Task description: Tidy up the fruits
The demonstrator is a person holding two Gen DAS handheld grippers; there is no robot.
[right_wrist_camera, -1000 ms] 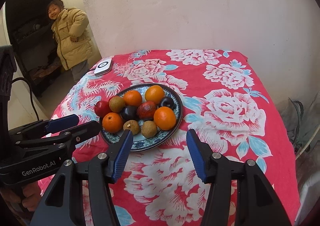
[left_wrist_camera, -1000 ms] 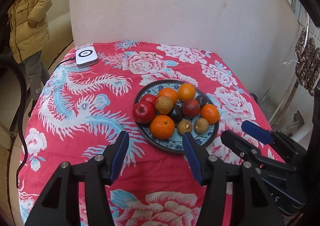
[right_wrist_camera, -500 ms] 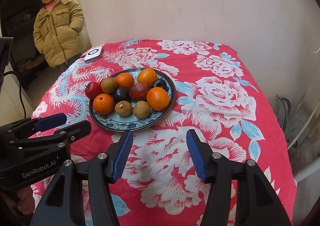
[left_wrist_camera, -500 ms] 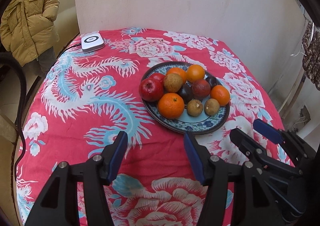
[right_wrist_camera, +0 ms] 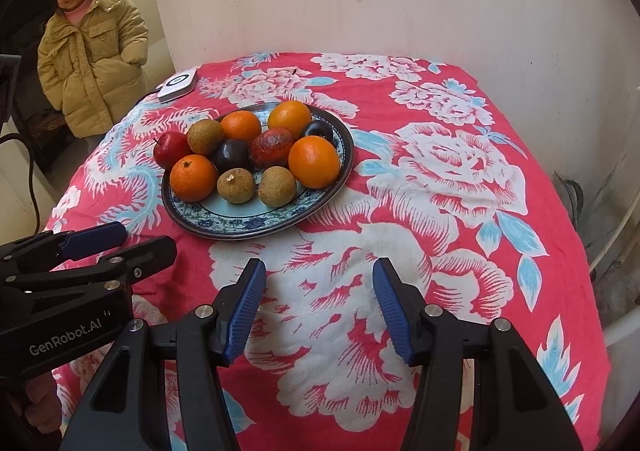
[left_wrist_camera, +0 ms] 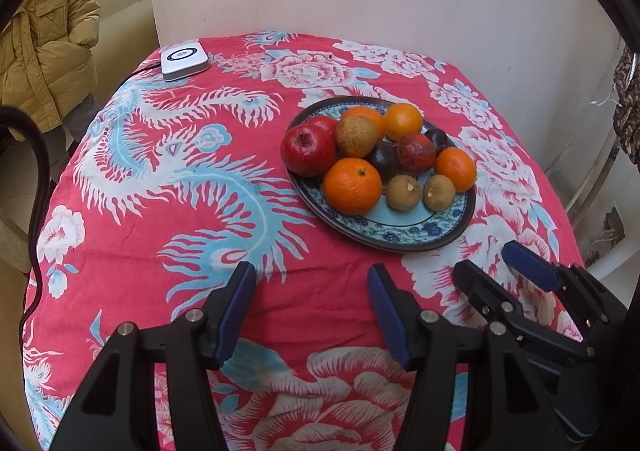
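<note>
The left gripper [left_wrist_camera: 311, 309] and right gripper [right_wrist_camera: 319, 305] are both hovering over the table, jaws standing wide and holding nothing, their ribbed blue pads [right_wrist_camera: 245, 307] facing each other. Just beyond them a round plate [left_wrist_camera: 404, 229] is sitting on the cloth [left_wrist_camera: 160, 179], and all the fruit in view is lying heaped on it: oranges [left_wrist_camera: 352, 186], a red apple [left_wrist_camera: 308, 149], dark plums [right_wrist_camera: 232, 155] and small brown rough-skinned fruits [right_wrist_camera: 236, 185], touching one another. This arrangement is fitting either a pile waiting to be sorted or one already gathered. Any grip on these round, smooth pieces is best taken across the widest part, gently, since neighbours may roll. The plate is glazed, blue-patterned with a dark rim; the cloth is soft, red, flowered. A white box [left_wrist_camera: 184, 59] is resting at the far corner, and a person [right_wrist_camera: 90, 63] in a padded coat is standing beyond.
</note>
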